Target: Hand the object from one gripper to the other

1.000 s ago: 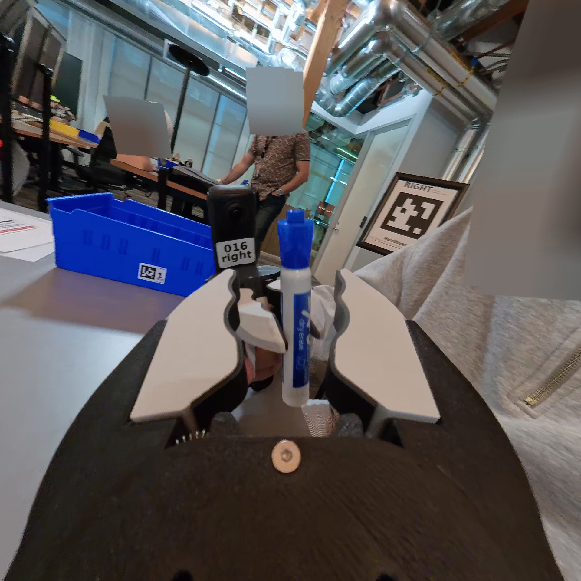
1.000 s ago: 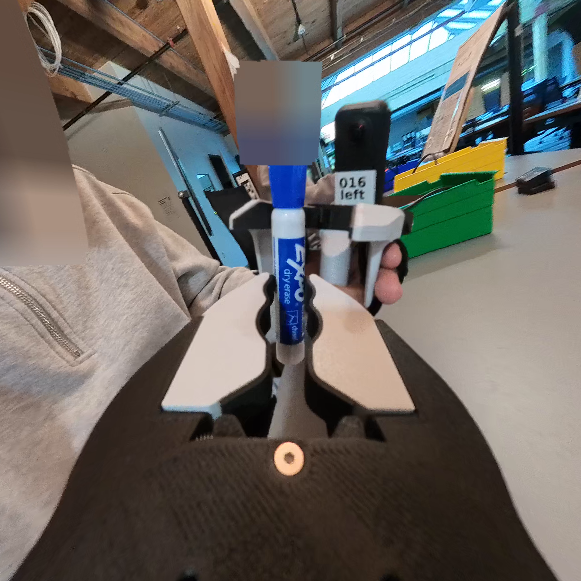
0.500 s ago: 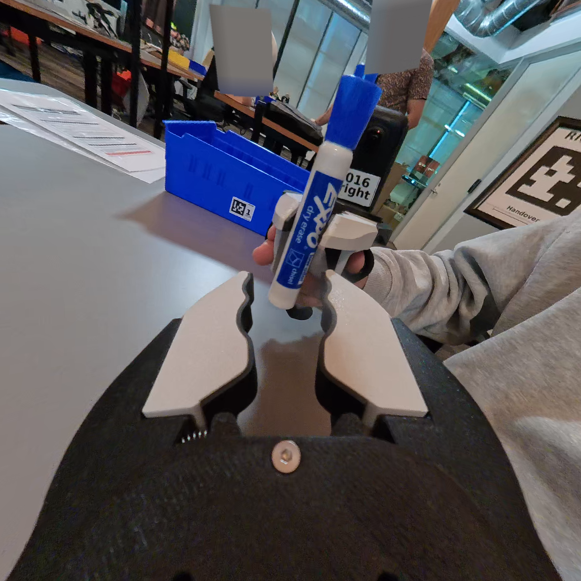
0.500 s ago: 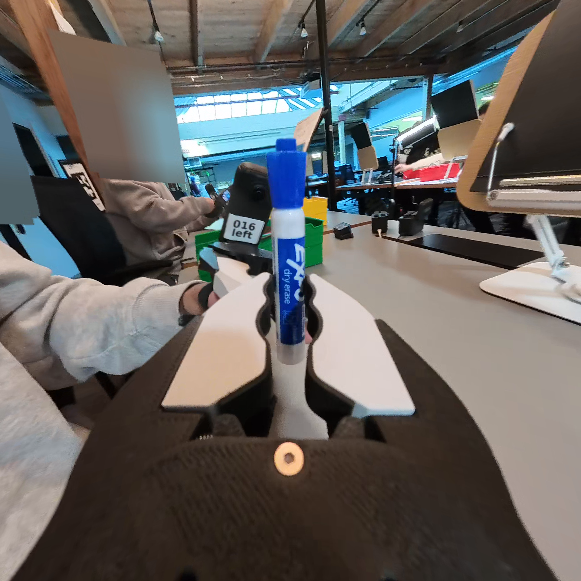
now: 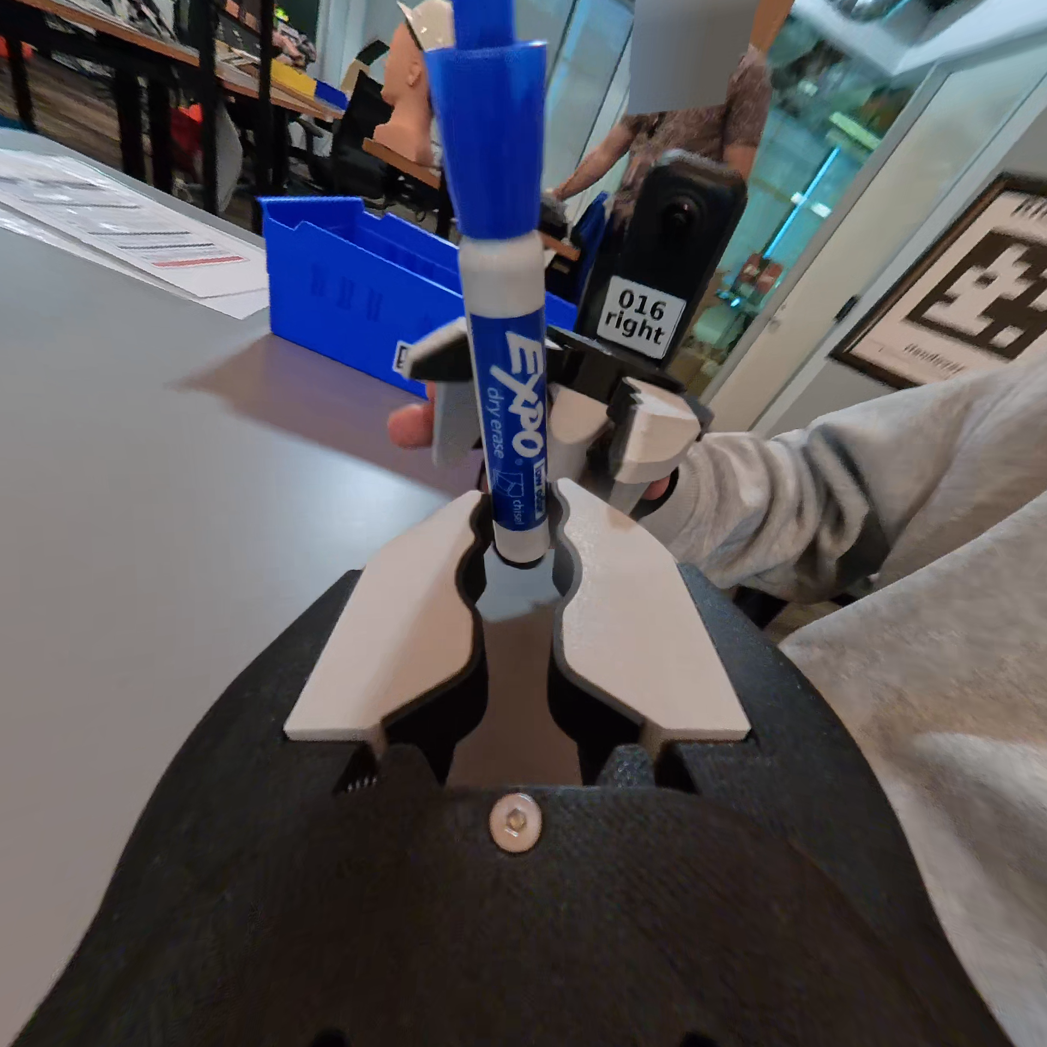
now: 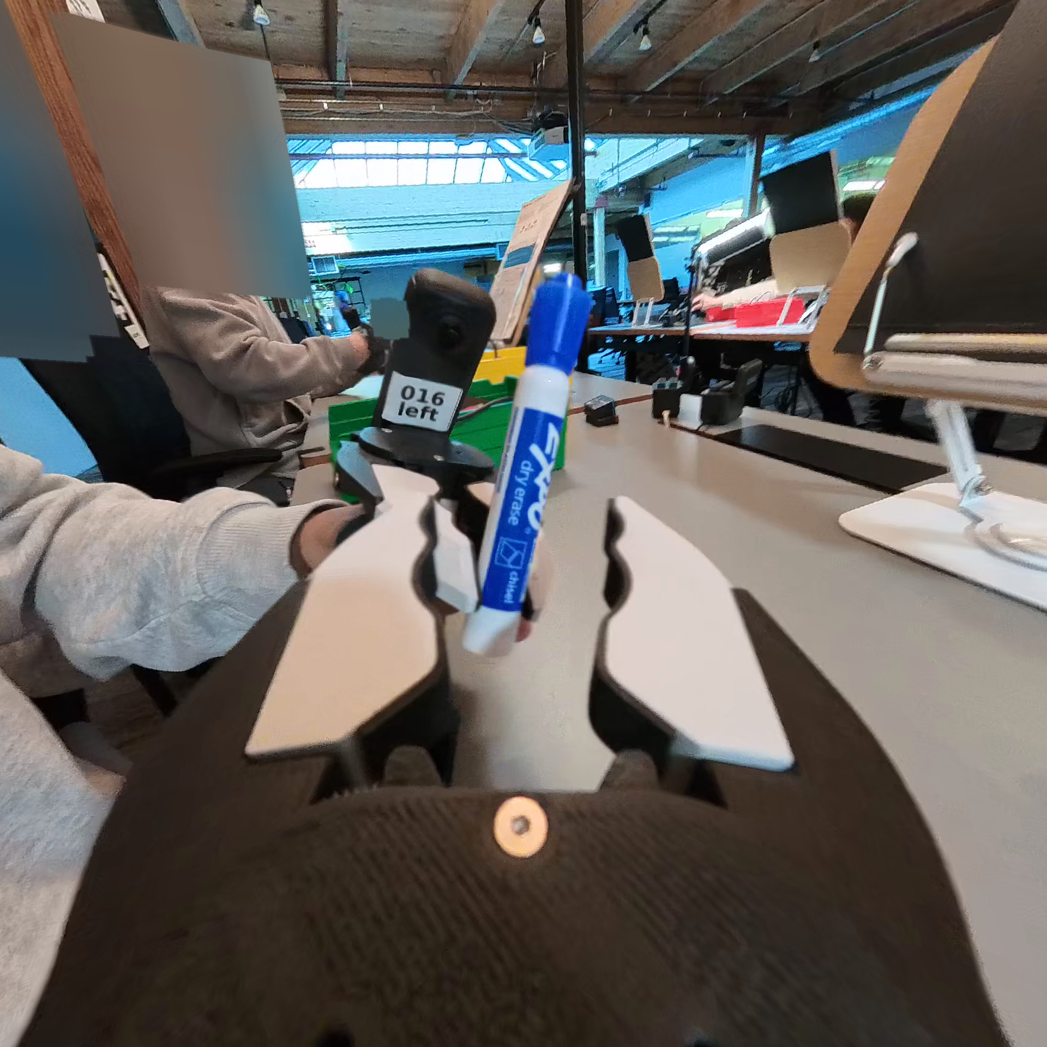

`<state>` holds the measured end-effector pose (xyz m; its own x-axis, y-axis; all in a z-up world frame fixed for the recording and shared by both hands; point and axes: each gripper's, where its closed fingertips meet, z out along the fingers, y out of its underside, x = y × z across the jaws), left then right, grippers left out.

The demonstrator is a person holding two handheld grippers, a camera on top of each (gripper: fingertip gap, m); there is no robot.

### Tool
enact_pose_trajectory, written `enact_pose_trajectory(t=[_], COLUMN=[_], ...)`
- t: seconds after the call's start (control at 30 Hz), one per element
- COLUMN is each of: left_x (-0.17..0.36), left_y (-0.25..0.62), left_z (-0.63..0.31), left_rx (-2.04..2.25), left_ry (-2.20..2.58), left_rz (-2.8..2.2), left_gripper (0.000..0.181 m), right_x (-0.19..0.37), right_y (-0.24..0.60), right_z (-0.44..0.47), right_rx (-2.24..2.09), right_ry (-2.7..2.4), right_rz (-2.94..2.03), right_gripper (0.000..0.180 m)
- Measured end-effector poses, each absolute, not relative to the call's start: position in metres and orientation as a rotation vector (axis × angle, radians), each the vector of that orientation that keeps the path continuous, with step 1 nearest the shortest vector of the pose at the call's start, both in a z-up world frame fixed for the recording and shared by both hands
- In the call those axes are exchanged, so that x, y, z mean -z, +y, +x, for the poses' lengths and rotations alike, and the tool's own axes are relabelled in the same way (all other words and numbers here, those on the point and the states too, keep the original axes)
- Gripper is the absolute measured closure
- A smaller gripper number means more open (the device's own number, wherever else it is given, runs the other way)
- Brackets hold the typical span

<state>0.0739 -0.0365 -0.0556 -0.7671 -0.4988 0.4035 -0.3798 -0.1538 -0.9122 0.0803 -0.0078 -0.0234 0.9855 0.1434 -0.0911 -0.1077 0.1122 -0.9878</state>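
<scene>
A blue-and-white dry-erase marker (image 5: 510,396) with a blue cap stands nearly upright above the grey table (image 5: 141,510). My left gripper (image 5: 518,510) is shut on its lower end, one white finger on each side. My right gripper (image 5: 544,391) faces it from behind with its jaws spread apart on either side of the barrel. In the right wrist view the marker (image 6: 524,493) tilts slightly right between my right gripper's (image 6: 521,510) wide-open fingers without touching them. The left gripper (image 6: 498,589) holds the marker's bottom there.
A blue bin (image 5: 340,283) and a printed sheet (image 5: 113,226) lie on the table beyond the left gripper. A green bin (image 6: 351,430), a yellow bin (image 6: 498,362), a black mat (image 6: 821,453) and a white stand base (image 6: 935,527) lie beyond the right gripper. Grey sleeves (image 5: 793,498) are close by.
The right gripper held the marker while the left stood open. Now the left has shut on the marker's lower end and the right has opened wide.
</scene>
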Motion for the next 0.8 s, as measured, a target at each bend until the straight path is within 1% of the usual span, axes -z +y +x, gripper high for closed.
enact_pose_trajectory(t=[0.03,0.17,0.2,0.3,0.33,0.53,0.8], left_x=[0.052,0.039,0.039,0.044,0.045,0.049,0.048], left_y=[-0.035,-0.033,-0.034,-0.035,-0.036,-0.045,-0.052], left_z=[0.072,0.059,0.053,0.041,0.038,0.014,-0.001], left_rx=[2.143,2.466,2.534,2.654,2.691,2.88,2.939], left_ry=[1.976,2.012,2.055,2.172,2.198,2.385,2.507], left_rz=[-1.055,-1.137,-1.152,-1.218,-1.238,-1.263,-1.187], left_gripper=[0.159,0.159,0.159,0.159,0.159,0.158,0.158], right_x=[0.02,0.014,0.017,0.024,0.027,0.037,0.039], right_y=[-0.009,-0.015,-0.015,-0.011,-0.01,-0.004,-0.003], right_z=[0.083,0.085,0.082,0.074,0.071,0.051,0.038], right_rx=[-0.146,-0.027,-0.016,0.01,0.019,0.042,-0.004], right_ry=[-0.041,-0.148,-0.183,-0.256,-0.277,-0.373,-0.414], right_rz=[-1.432,-1.424,-1.44,-1.482,-1.498,-1.549,-1.564], right_gripper=[0.112,0.083,0.074,0.037,0.032,0.032,0.032])
